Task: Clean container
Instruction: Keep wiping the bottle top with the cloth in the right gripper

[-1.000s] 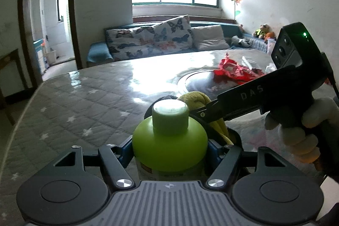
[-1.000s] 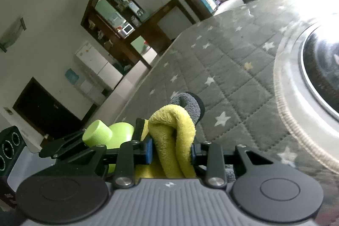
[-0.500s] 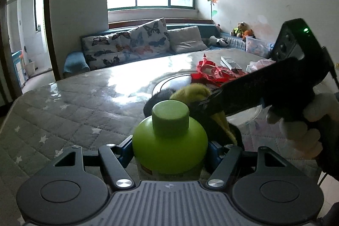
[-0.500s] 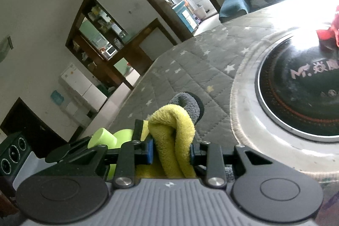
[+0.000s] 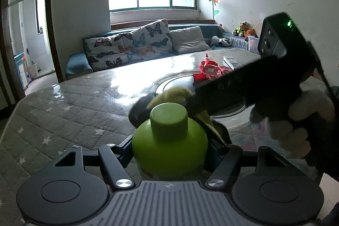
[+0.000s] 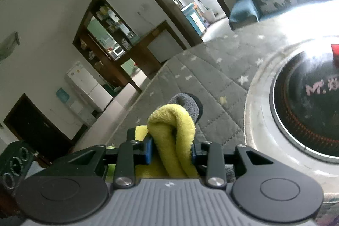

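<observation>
Wiping looks like the step in hand; the left gripper is clamped on the green bottle, which stands upright between its jaws at the 6 o'clock edge of the left wrist view, above the grey star-quilted table; the right gripper is closed on a folded yellow cloth, whose grey outer layer pokes out ahead of the fold.

In the left view that cloth sits just behind the bottle's cap, at about 12 o'clock from it, with the right-hand tool reaching in from 3 o'clock; whether cloth and plastic touch I cannot tell, since blur smears the contact.

To do this well, I judge: keep the bottle pinched firmly at its shoulders so it cannot twist; press the fold against the cap and shoulder, then sweep round the curve rather than dabbing; turn the left wrist to present unwiped sides; stay clear of the dark round cooktop at 2 o'clock in the right view, and of the red bag beyond.
</observation>
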`<state>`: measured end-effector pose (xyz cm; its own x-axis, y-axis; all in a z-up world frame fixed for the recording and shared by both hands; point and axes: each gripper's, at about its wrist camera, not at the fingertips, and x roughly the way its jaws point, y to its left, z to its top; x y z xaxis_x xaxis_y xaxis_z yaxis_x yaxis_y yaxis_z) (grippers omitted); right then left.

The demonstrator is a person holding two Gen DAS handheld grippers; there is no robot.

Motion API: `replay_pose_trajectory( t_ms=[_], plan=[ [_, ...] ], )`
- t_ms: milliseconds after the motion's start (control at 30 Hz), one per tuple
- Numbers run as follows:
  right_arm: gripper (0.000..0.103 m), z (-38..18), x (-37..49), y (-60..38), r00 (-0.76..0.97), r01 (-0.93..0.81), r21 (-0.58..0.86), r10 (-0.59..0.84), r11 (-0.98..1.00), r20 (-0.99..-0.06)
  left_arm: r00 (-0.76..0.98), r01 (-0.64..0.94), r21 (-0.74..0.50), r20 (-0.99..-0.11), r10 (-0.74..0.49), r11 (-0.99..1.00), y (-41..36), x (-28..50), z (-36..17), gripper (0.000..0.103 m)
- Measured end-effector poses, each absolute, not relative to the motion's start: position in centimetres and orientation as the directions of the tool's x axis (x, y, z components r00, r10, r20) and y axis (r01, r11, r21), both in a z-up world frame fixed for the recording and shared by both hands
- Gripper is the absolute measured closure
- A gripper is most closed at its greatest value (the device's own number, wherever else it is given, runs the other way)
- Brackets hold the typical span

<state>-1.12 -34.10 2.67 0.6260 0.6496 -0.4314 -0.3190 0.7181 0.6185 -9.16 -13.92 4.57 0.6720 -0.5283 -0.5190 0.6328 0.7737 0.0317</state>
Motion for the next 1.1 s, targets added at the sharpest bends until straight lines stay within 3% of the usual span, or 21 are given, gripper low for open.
replay_pose_trajectory(
  t_ms=[467,1100],
  plan=[
    [0.071,0.2,-3.6,-34.1,0.594,-0.262,0.585,0.606,0.767,-0.529,0.684,0.619,0.041,-0.518,-0.513,0.784,-13.6,-9.8,4.8,0.03],
    [0.071,4.2,-4.3,-34.0,0.637,-0.339,0.588,0.639,0.734,-0.431,0.689,0.612,0.045,-0.521,-0.504,0.789,-14.2,-9.5,5.0,0.03]
  ],
)
